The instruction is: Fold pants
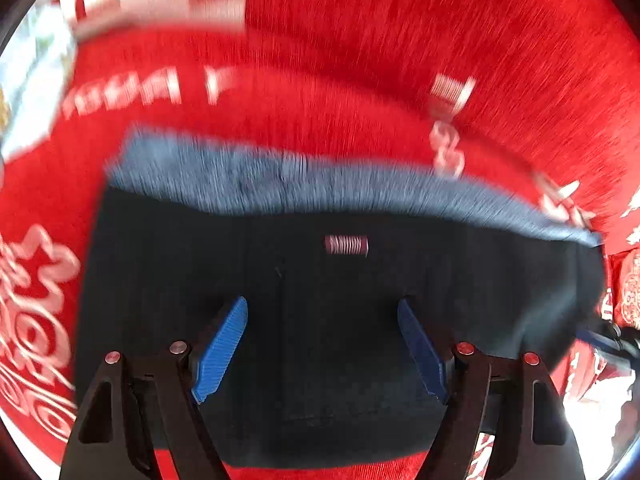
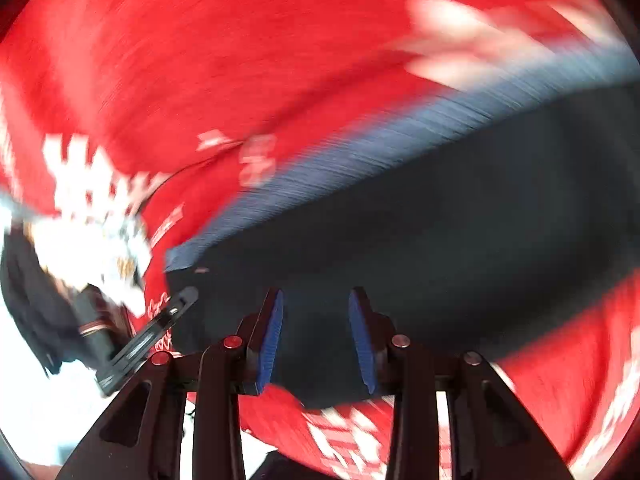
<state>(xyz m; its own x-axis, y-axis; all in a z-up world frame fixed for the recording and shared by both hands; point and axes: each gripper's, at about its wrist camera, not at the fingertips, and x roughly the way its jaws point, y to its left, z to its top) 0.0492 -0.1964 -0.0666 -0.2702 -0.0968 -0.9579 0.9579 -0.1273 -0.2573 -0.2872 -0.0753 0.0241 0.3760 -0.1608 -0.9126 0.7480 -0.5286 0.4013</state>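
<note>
Directly below your left gripper (image 1: 322, 344) and right gripper (image 2: 316, 340), both empty with jaws apart, the folded pants (image 1: 320, 280) stretch crosswise

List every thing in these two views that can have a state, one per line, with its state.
pants: dark, lying folded on the cloth, paler blue band along the far edge, held by neither gripper.
red cloth: spread under the pants, white print, blurred.
left gripper: open, nothing between its pads, above the pants.
right gripper: open, nothing between its pads, above the pants' near edge.
</note>
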